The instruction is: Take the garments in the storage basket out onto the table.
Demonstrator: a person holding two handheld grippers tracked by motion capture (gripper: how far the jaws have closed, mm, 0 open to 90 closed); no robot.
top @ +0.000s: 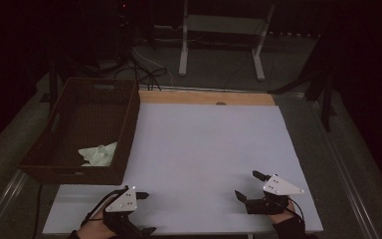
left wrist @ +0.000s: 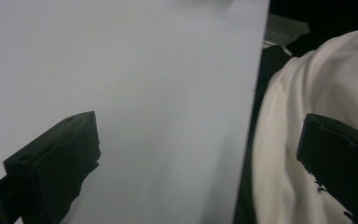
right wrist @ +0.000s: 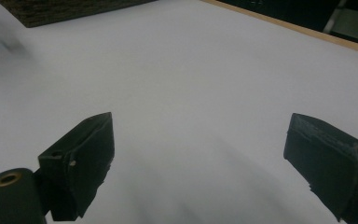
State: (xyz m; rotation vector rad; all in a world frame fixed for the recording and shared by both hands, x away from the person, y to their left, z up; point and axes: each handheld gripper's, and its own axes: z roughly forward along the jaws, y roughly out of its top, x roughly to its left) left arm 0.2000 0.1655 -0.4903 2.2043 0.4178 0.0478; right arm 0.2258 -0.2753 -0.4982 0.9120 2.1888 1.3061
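White table [top: 204,149] in a dark room, carrying a wicker basket [top: 124,129] at its left edge, with a light, soft crumpled cloth [top: 98,154] in the basket's near corner, best pinched at a raised fold; left gripper [top: 144,213] and right gripper [top: 248,185] at the near edge, both spread wide and empty.

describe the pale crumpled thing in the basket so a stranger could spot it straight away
Start at the dark brown woven basket standing at the left edge of the white table. Look inside it, at the near right corner of its floor. There lies a pale greenish-white crumpled thing, maybe cloth or thin plastic; it is the lone item in the basket and far lighter than the dark weave around it.
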